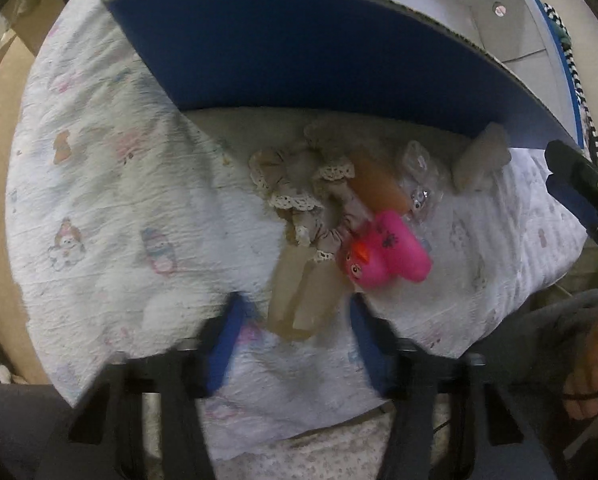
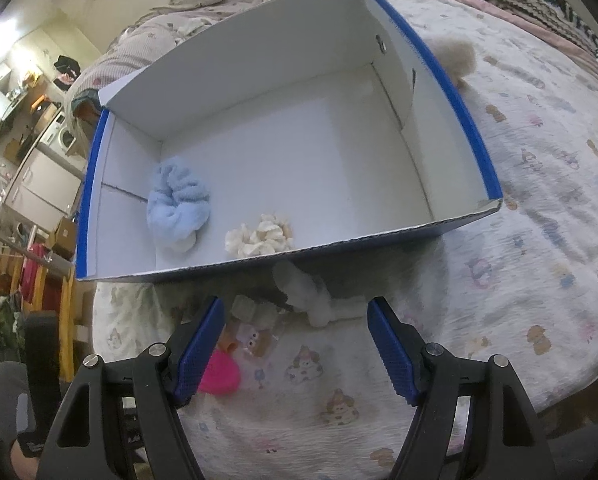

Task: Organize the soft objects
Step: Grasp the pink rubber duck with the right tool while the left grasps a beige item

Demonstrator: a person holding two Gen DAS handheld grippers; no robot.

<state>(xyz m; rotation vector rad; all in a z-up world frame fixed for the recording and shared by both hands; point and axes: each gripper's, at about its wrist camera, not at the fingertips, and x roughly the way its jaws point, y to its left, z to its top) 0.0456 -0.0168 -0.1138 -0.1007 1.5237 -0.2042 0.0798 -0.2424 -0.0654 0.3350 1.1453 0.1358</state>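
My left gripper (image 1: 295, 320) and right gripper (image 2: 295, 340) are both spread. I go slow, pinch one lacy scrunchie (image 1: 299, 188) by the box (image 2: 439, 216) near the bed's edge.

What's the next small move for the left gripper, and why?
Probably ease the left gripper forward and close on the beige lace scrunchie: its jaws are open, empty and aimed at the pile beside the box, which already holds two scrunchies.
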